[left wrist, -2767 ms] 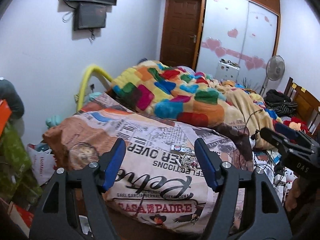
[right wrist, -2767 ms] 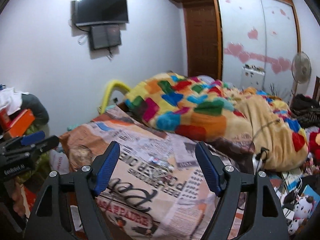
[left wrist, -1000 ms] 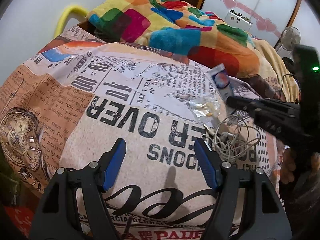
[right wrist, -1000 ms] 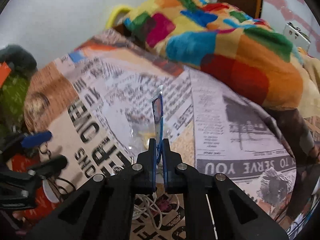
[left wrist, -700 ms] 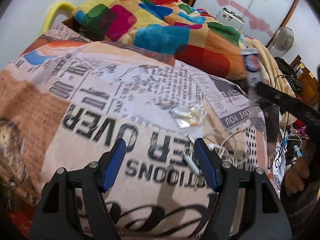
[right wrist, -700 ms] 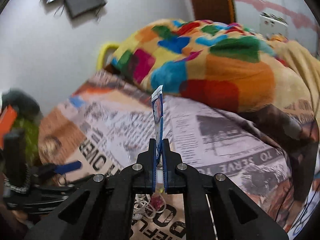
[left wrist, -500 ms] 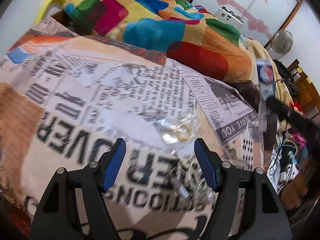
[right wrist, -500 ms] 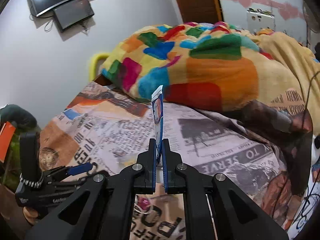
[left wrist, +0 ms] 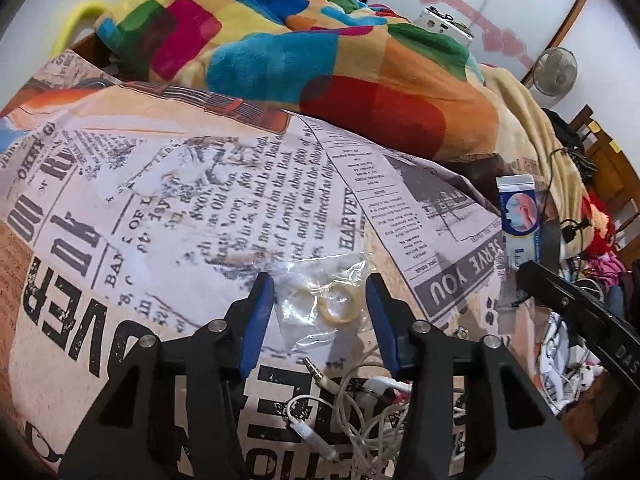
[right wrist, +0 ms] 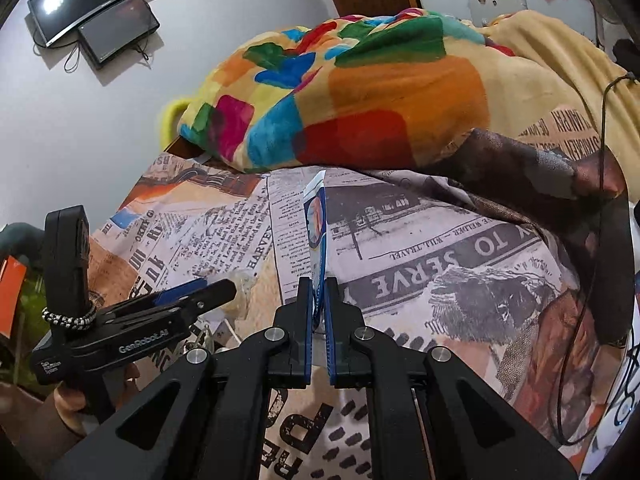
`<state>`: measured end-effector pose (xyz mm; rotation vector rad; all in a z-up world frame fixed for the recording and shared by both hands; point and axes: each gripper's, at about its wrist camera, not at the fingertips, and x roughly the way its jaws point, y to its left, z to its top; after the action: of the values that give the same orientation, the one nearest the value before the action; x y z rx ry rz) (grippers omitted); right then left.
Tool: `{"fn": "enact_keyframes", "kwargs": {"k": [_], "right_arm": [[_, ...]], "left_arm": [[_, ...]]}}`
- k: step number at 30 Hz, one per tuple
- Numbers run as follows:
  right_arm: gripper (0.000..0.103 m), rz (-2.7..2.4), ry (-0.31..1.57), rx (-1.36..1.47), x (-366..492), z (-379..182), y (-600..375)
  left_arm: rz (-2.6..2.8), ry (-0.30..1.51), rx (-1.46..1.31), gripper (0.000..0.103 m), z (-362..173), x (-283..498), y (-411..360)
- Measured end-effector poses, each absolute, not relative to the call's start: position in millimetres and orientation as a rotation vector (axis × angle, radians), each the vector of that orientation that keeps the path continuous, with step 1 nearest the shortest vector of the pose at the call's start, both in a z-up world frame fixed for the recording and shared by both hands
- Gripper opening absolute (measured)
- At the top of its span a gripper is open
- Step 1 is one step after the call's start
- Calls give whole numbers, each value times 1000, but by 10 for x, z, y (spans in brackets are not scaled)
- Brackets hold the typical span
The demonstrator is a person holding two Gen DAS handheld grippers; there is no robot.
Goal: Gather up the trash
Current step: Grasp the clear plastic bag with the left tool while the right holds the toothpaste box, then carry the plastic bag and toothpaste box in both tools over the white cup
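Brought down over the clear plastic bag [left wrist: 320,308] since the earlier view, the left gripper [left wrist: 320,300] now straddles it, and its jaws have just been closing; the bag lies between the blue pads on the newspaper-print cover [left wrist: 160,184], not yet visibly pinched. A grasp is judged imminent. The blue-and-white wrapper [right wrist: 316,236] is clamped upright in the right gripper [right wrist: 318,300], whose jaws are pressed together on it, so one piece of trash is already collected. Just below the bag, a tangle of white cables [left wrist: 360,412] lies close and could be caught. A patchwork blanket [left wrist: 320,52] is heaped beyond.
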<state>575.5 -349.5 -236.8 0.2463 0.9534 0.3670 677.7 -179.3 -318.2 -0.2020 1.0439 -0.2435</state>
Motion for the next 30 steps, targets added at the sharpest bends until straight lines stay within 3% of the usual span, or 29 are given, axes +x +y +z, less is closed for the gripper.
{"fn": "enact_keyframes", "kwargs": {"k": [12, 13, 15, 22, 30], "right_arm": [[5, 385, 943, 231, 5631, -2286, -3414], [5, 383, 945, 231, 5635, -2283, -3406], [5, 382, 946, 233, 5632, -2263, -3402], [5, 387, 918, 240, 5558, -2075, -3388], [5, 426, 874, 235, 5339, -1687, -3279]], "left_arm": [[-233, 1042, -25, 48, -3212, 6767, -2021], [-228, 1042, -27, 45, -3214, 6779, -2018], [-239, 1044, -54, 10, -3192, 6790, -1963], [-255, 1045, -123, 8, -2980, 6682, -1744], [-233, 954, -131, 8, -2331, 6307, -1459]]}}
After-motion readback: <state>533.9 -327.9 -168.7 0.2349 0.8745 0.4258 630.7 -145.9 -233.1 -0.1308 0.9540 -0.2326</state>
